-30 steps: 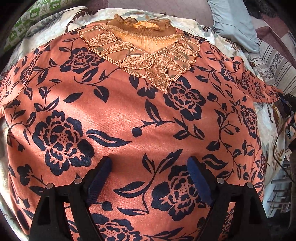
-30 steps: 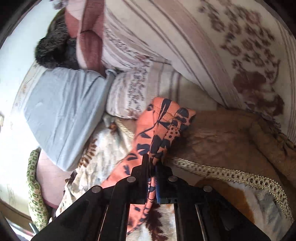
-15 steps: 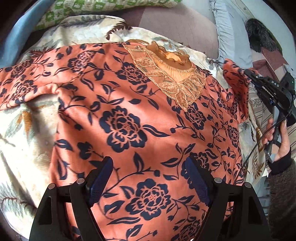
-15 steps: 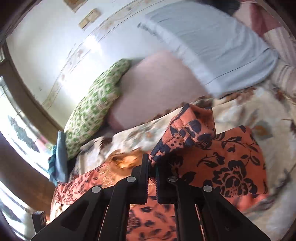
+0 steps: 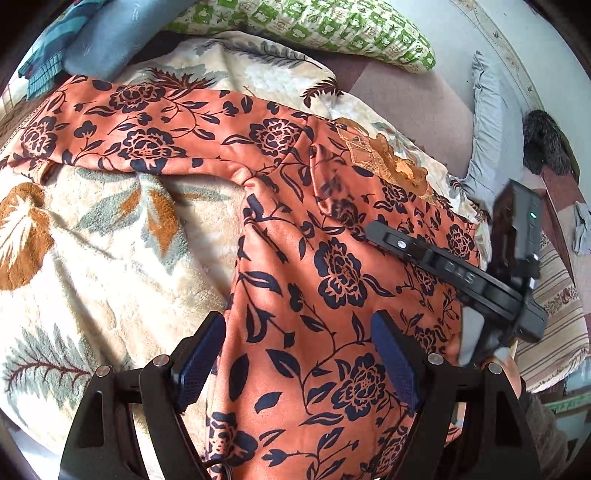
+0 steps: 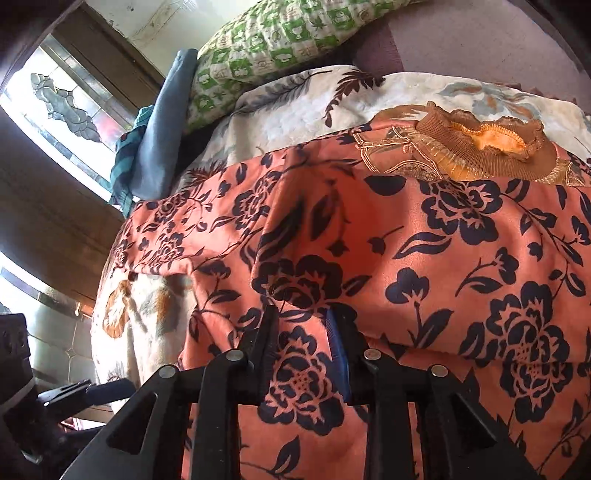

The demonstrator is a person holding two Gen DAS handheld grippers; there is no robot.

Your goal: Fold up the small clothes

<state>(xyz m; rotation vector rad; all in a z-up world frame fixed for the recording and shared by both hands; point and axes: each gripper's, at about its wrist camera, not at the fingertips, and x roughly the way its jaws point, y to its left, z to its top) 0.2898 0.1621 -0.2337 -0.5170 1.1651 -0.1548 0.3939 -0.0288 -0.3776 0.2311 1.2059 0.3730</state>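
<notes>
Clearly spread across a cream plush blanket with brown and grey leaf print (image 5: pixel 92 258), the salmon-orange top with navy flower print (image 5: pixel 332 280) lies front side up, its brown knitted, gold-embroidered collar (image 6: pixel 484 147) pointing toward the far side of the bed. One long sleeve (image 5: pixel 122 133) stretches flat out to the left in the left wrist view, reaching nearly to a blue folded cloth (image 5: pixel 107 40). On the other side a fold of the same fabric lies doubled over the chest, its edge forming a soft ridge just below the collar.

The left gripper (image 5: pixel 299 358) hovers over the lower part of the top with its jaws wide apart; the blue pads (image 5: pixel 201 356) bracket the cloth without pinching it, the left pad roughly over the garment's side edge where it meets the blanket.

The right gripper (image 6: pixel 303 354) sits low against the garment, its jaws set at a narrow gap with the flowered fabric showing between them. Whether the pads actually pinch the cloth I cannot tell. From the left wrist view its black body reaches in from the right over the chest of the top.

Behind the bedding a green-and-white patterned pillow (image 5: pixel 332 29) leans near the wall, with a pale grey-blue pillow (image 5: pixel 487 122) farther right.
</notes>
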